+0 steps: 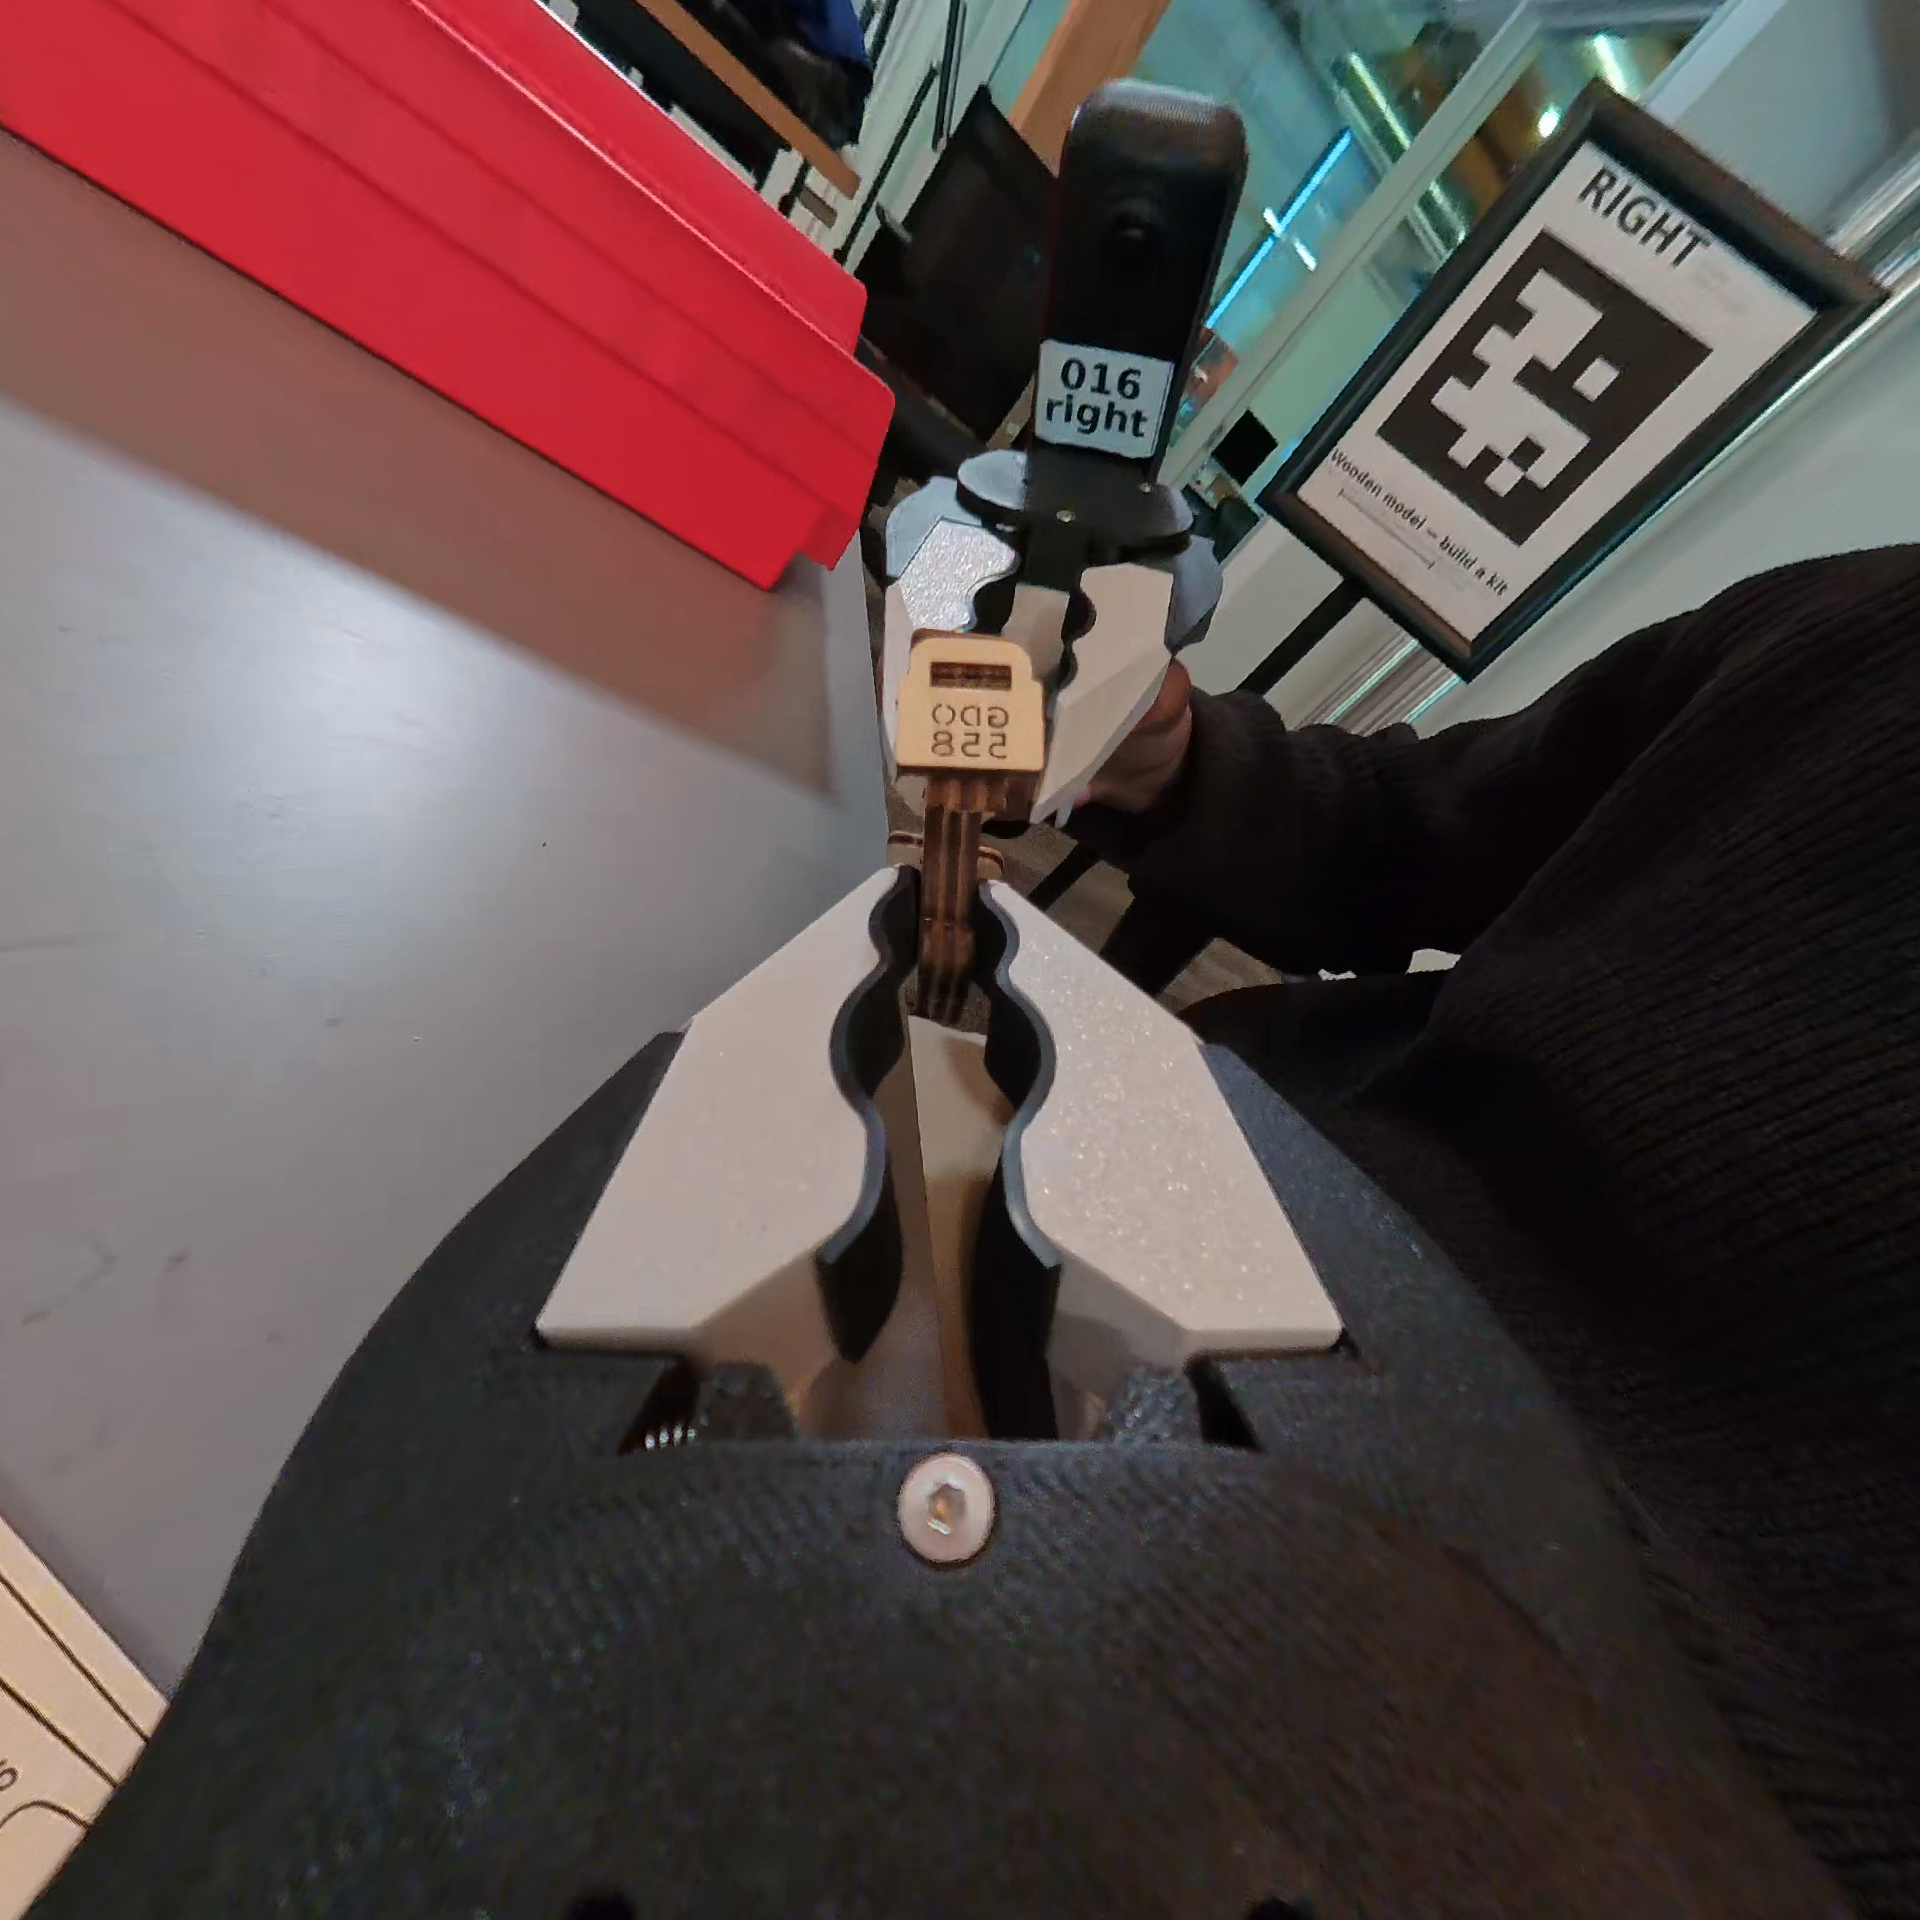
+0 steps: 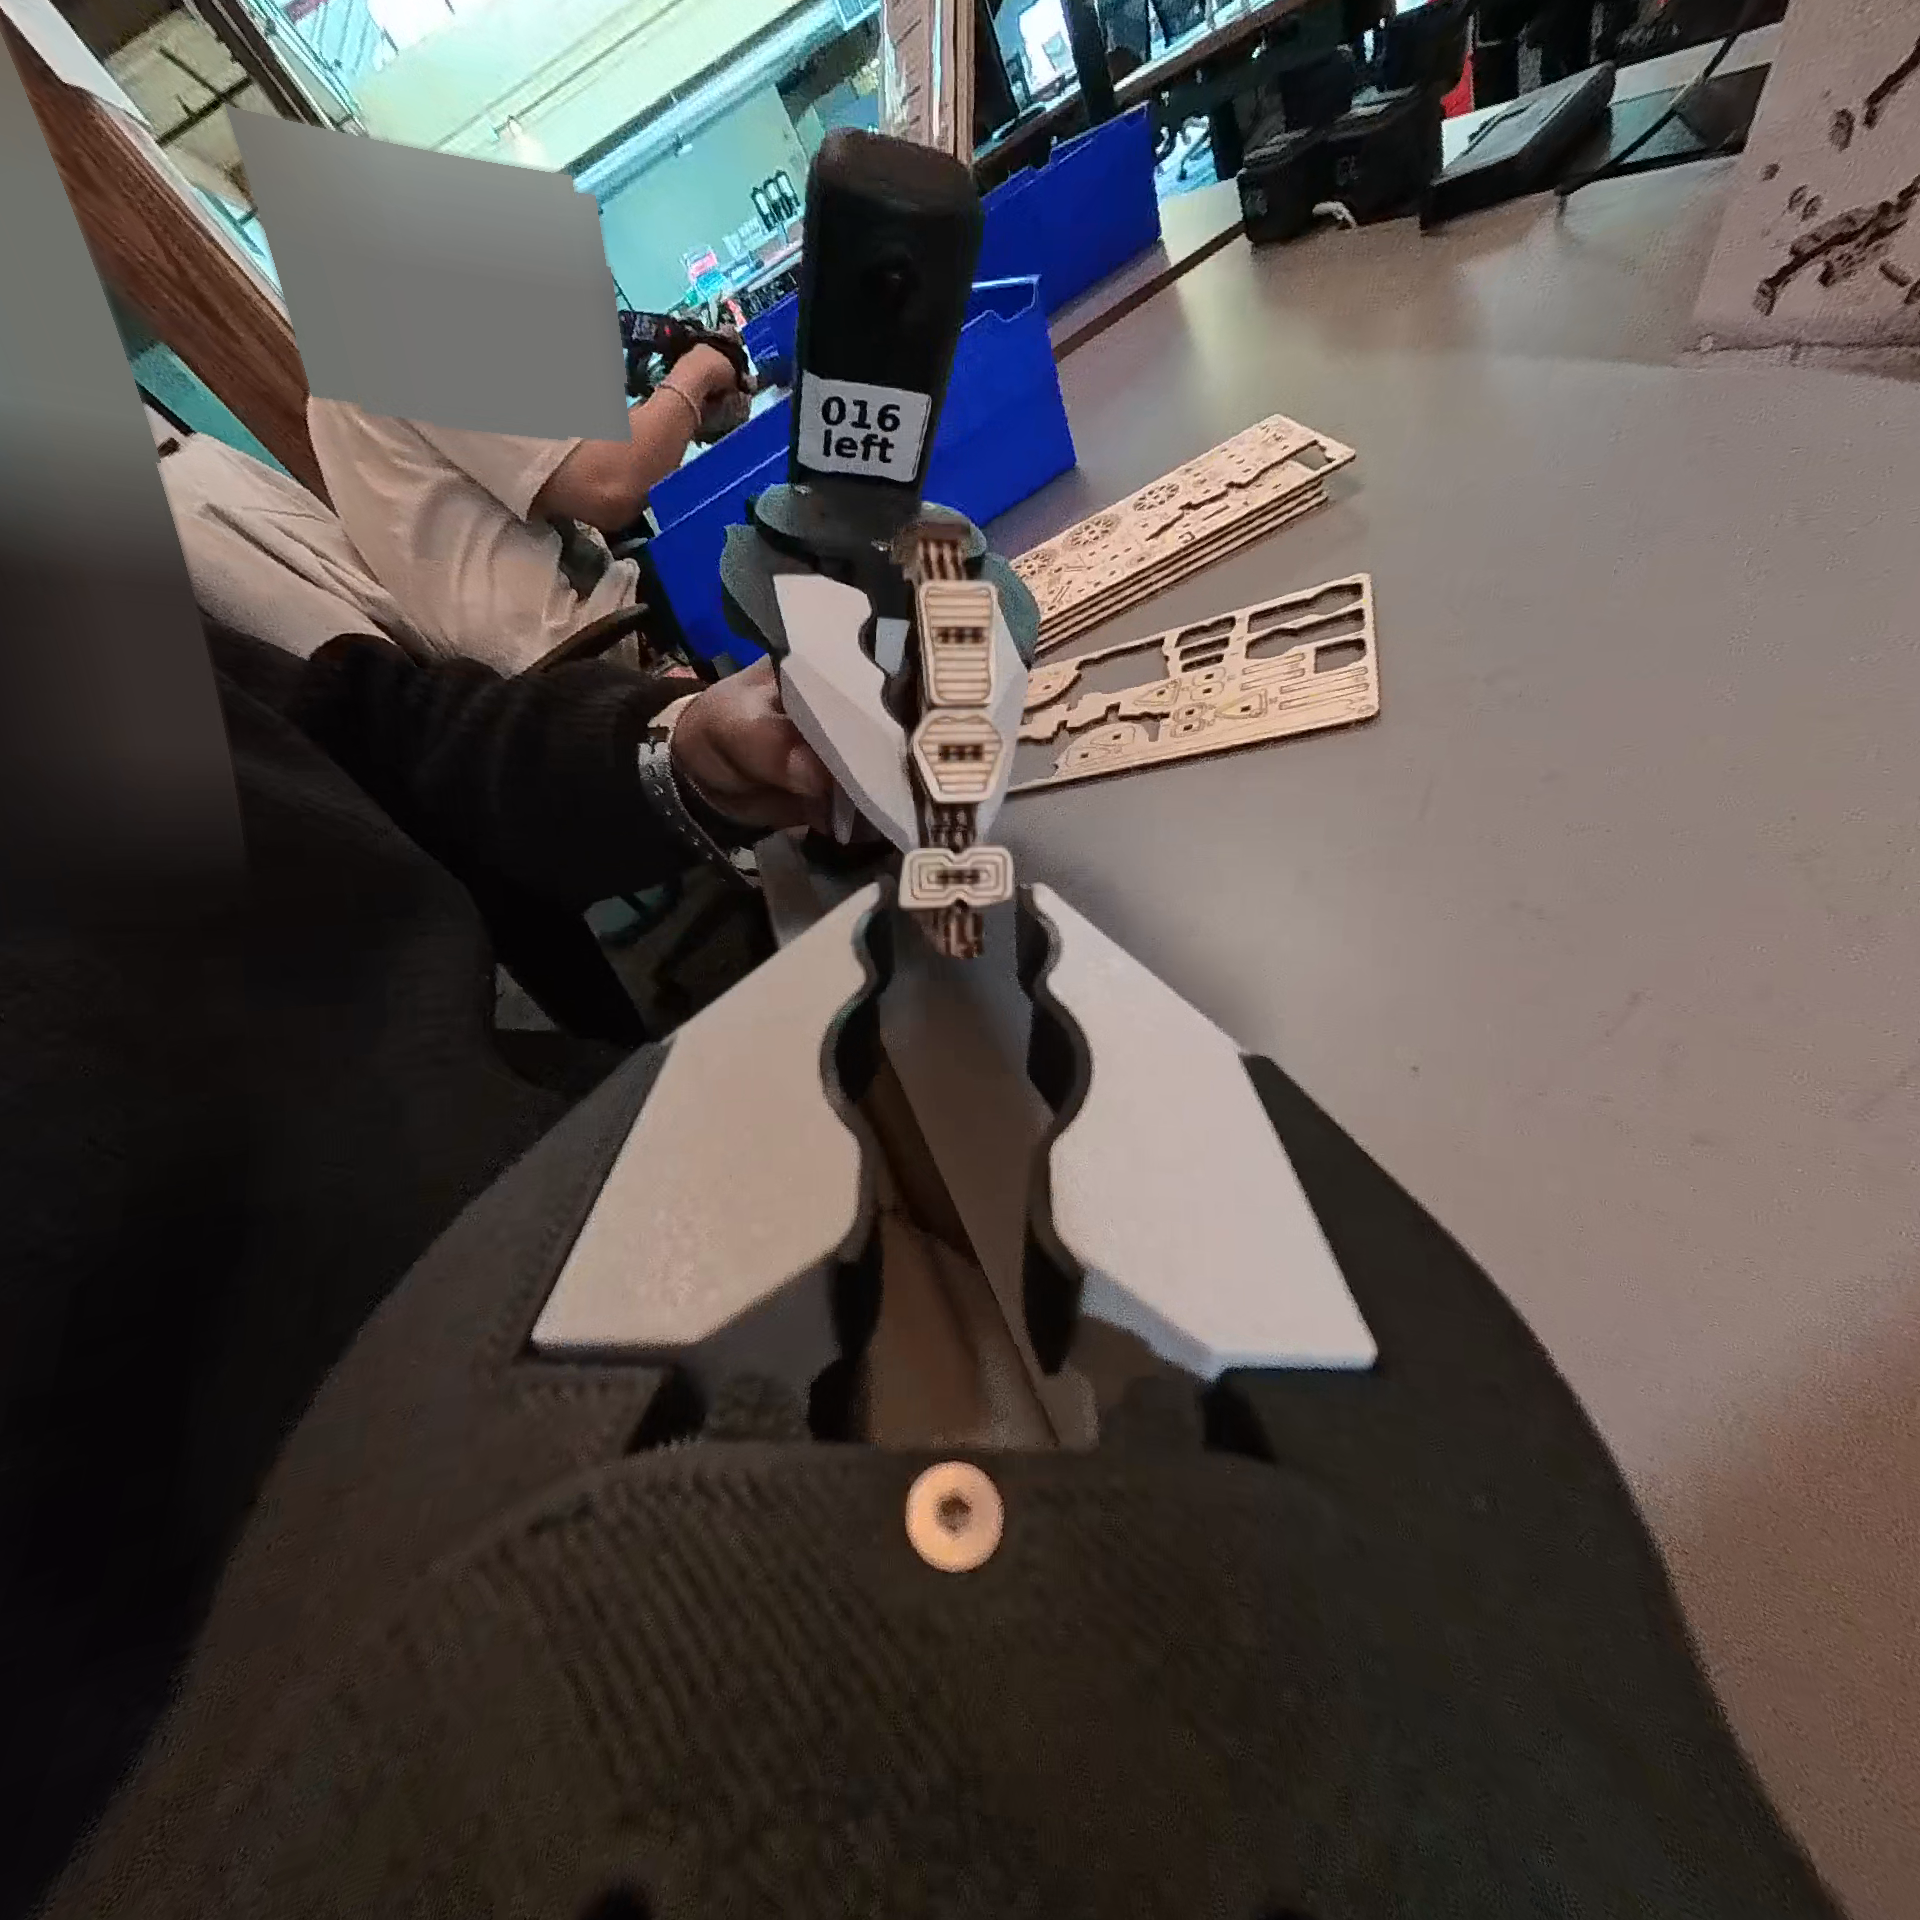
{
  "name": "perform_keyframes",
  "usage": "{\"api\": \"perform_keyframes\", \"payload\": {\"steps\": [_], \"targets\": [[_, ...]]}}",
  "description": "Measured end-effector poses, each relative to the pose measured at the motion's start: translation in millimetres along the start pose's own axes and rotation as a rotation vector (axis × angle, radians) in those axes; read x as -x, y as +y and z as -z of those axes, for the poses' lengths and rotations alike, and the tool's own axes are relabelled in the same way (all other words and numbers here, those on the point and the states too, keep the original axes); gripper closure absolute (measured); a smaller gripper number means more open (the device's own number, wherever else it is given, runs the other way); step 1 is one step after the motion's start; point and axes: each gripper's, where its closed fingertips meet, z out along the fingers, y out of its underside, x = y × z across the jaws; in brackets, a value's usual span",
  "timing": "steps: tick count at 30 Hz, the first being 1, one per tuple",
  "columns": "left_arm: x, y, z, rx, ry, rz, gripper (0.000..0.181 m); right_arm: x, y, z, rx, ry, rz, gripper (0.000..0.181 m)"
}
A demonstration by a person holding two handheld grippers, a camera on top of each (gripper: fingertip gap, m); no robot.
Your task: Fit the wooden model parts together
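A wooden model assembly (image 1: 945, 935) is a narrow stack of plywood strips with small engraved plates (image 2: 956, 758) slotted across it. My left gripper (image 1: 943, 894) is shut on the strip stack and holds it above the table edge. It also shows farther off in the right wrist view (image 2: 940, 831). A square wooden end plate (image 1: 971, 722) sits on the far end of the stack. My right gripper (image 2: 958, 904) faces the left one, its fingertips closed on either side of that end plate (image 2: 956, 878). It also shows in the left wrist view (image 1: 982, 774).
The grey table (image 1: 260, 935) bears a red bin (image 1: 468, 260) at the back. A punched-out wooden sheet (image 2: 1195, 675) and a stack of uncut sheets (image 2: 1184, 520) lie on the table. Blue bins (image 2: 987, 416), a seated person (image 2: 447, 520) and a framed marker sign (image 1: 1538, 384) stand beyond.
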Motion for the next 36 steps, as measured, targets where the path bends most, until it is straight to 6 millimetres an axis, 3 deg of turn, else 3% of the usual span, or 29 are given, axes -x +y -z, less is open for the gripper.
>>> {"api": "perform_keyframes", "payload": {"steps": [5,8,11,14,19,28,36], "targets": [[-2,1,-3,-0.005,0.029,0.037,0.173,4,-4,0,-0.031,-0.043,-0.046,0.161],[2,-5,0,-0.059,0.039,0.094,0.173,-12,-4,1,-0.022,0.088,0.023,0.142],[8,-22,9,-0.204,0.042,0.2,0.173,-22,-15,3,-0.038,0.304,0.243,0.125],[13,-41,23,-0.41,0.066,0.346,0.174,-5,-26,-7,-0.049,0.409,0.474,0.124],[6,-46,24,-0.508,0.088,0.427,0.173,0,-28,-21,0.002,0.554,0.707,0.118],[-1,-39,14,-0.586,0.21,0.631,0.174,2,-29,-21,0.005,0.552,0.707,0.138],[1,-37,13,-0.577,0.232,0.636,0.174,0,-25,-21,0.034,0.555,0.696,0.14]]}}
